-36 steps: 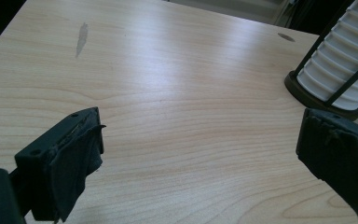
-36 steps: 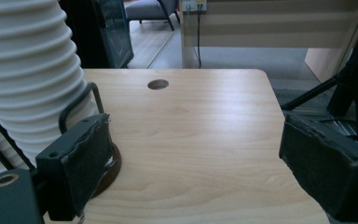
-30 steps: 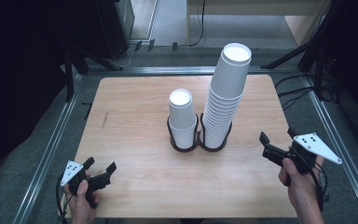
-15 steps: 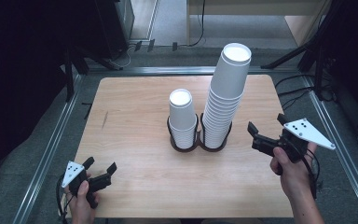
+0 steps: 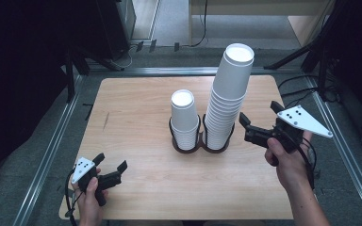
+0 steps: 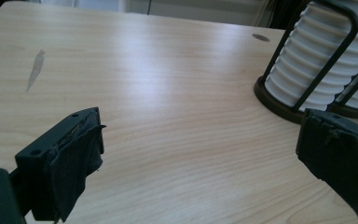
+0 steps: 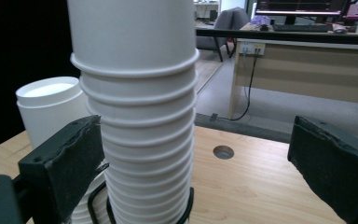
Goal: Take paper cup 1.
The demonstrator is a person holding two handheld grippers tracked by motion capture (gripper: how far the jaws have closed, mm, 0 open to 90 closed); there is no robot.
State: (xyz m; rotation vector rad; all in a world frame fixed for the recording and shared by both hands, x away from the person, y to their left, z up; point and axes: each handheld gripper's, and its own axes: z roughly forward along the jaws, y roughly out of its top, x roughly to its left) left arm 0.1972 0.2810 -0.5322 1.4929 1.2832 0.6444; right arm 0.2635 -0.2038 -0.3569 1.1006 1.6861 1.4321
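Jaws of my right gripper (image 5: 250, 126) have just been opening and now stand wide apart, empty, just beside the tall cup stack (image 5: 227, 94), which sits in its black holder (image 5: 215, 145) at the table (image 5: 136, 108) middle. I hold my left gripper (image 5: 109, 165) spread too, near the front edge, well apart from the short cup stack (image 5: 185, 117).
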